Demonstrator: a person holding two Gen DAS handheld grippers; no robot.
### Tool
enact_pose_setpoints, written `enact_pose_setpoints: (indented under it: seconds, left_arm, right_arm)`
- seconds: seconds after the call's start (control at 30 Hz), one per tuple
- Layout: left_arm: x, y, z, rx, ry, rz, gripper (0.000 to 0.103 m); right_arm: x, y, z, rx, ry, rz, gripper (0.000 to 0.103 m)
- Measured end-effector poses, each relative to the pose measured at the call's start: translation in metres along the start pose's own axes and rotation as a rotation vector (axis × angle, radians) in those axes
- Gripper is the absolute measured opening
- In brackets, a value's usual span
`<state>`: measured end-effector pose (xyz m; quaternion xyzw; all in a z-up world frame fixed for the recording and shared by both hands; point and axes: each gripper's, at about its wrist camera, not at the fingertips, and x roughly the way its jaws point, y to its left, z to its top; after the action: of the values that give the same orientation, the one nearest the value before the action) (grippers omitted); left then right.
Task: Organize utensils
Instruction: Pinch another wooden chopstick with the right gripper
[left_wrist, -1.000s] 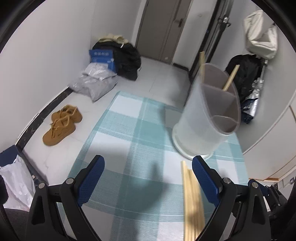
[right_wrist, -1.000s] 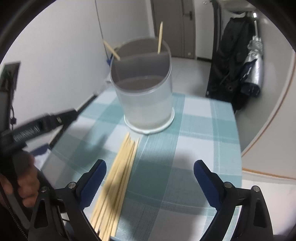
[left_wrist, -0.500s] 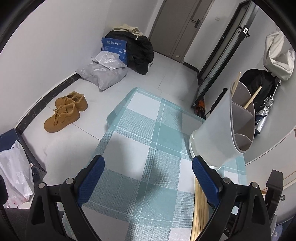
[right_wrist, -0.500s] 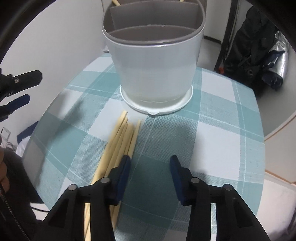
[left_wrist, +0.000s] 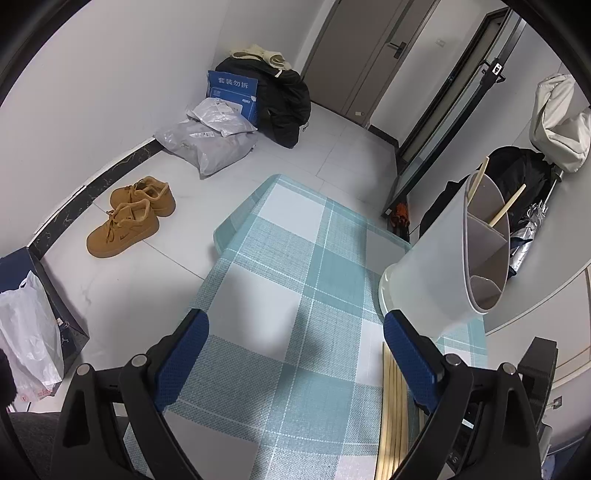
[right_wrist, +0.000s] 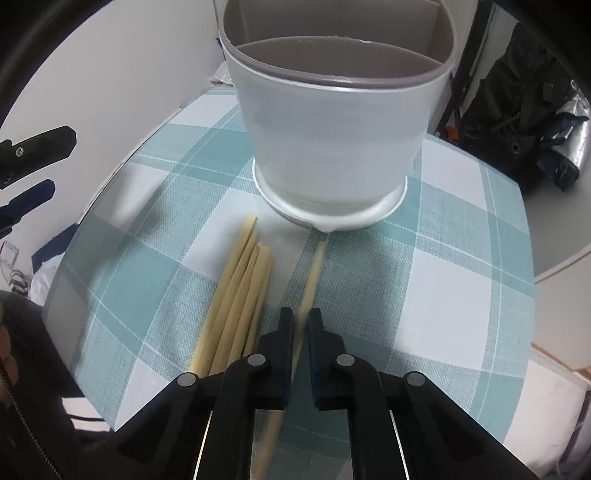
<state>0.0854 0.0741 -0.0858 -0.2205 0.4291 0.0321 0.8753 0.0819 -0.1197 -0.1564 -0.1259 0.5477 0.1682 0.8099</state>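
A white tiled floor (left_wrist: 332, 155) spreads below the teal-checked table (right_wrist: 443, 295), where a white utensil holder (right_wrist: 332, 140) stands. Left tongs (left_wrist: 295, 354) gape empty; right tongs (right_wrist: 301, 325) pinch one chopstick (right_wrist: 314, 273) beside the chopstick bundle (right_wrist: 240, 295).

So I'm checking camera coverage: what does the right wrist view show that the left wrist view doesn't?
Only the right wrist view: the right gripper shut on a single chopstick, set apart from the pile.
Only the left wrist view: brown shoes and bags on the floor, and two sticks standing in the holder.
Both: the white divided holder, the chopstick pile, the checked cloth, and the open left gripper.
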Motion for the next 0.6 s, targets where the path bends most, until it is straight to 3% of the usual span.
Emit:
enact_pose_setpoints:
  seconds: [0.3,0.6]
  left_arm:
    - [0.001,0.000,-0.001,-0.001,0.000,-0.001,0.093]
    - [0.003,0.001,-0.005,0.033,0.004,0.032,0.093]
  right_arm:
    - [-0.010,-0.002,-0.024,-0.063,0.037,0.011,0.006]
    - [0.006,0.009,0.002,-0.092,0.006,-0.008,0.009]
